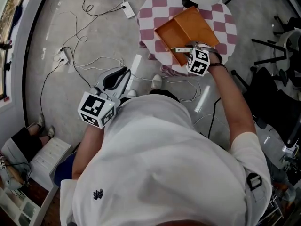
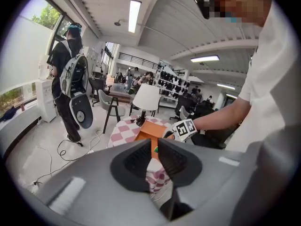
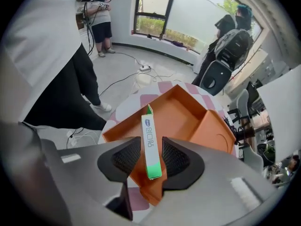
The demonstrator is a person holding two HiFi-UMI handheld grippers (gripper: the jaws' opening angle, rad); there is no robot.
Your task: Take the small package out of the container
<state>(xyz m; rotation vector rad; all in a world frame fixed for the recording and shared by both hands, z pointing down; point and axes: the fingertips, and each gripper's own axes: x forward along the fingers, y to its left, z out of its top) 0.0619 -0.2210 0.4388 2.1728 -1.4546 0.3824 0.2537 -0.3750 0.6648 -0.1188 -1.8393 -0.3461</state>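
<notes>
hovering over the container [image 3: 181, 112], right gripper [image 3: 150, 141] has jaws apart around the package [image 3: 148, 128], not pressing it; left gripper [image 2: 154, 146], well away from the container, barely apart, empty

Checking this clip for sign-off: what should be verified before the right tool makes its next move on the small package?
1. The small package lined up with the right tool: ok, it is between the jaws.
2. Grip closed on it: not ok, jaws apart, a gap each side.
3. Package inside the orange container: ok, by its near wall.
4. The left tool clear of the table: ok, nothing between its jaws.
</notes>
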